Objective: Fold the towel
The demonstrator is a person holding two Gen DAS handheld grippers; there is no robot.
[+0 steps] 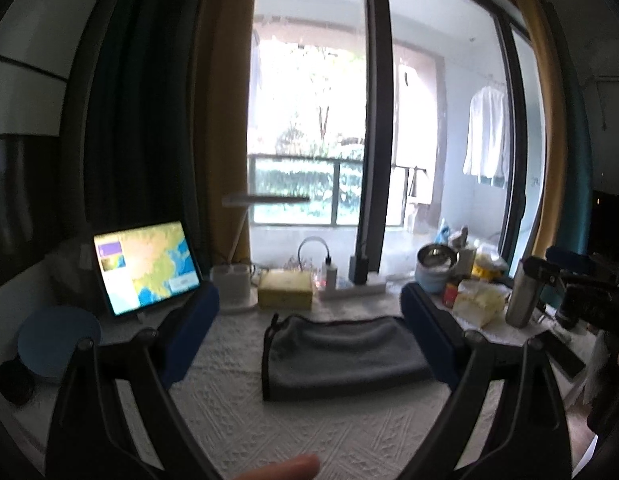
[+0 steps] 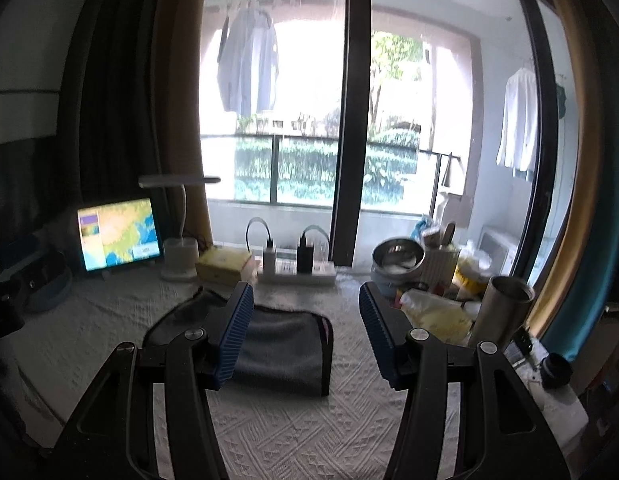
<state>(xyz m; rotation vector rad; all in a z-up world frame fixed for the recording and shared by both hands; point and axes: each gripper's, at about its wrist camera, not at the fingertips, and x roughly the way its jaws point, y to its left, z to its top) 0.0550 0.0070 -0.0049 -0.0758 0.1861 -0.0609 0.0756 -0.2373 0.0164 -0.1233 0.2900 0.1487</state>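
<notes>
Left tool (image 1: 309, 336): blue-padded fingers spread wide, nothing between them; held above the counter, clear of the cloth
Right tool (image 2: 305, 334): fingers likewise wide apart and empty; left pad overlaps the towel in view, contact uncertain from this angle
Fingertip (image 1: 285, 468): skin-coloured, blurred, at bottom edge of left wrist view
Counter (image 1: 213, 412): covered in white textured cloth
Towel (image 1: 341, 356): grey with dark edging, already folded into a compact rectangle, lying flat at counter centre between the left tool's fingers in view; small loop at its far-left corner
Steel tumbler (image 2: 503, 308): upright, right of the towel, among food packets
Tablet (image 1: 147, 266): propped far left, screen lit with a map
Yellow box (image 1: 285, 290): just behind the towel
Power strip (image 2: 297, 270): beside the box, two chargers plugged in
Metal pot (image 2: 397, 258): far right
Desk lamp (image 2: 179, 216): white, behind the tablet
Window (image 2: 277, 120): balcony beyond, shirts hanging
</notes>
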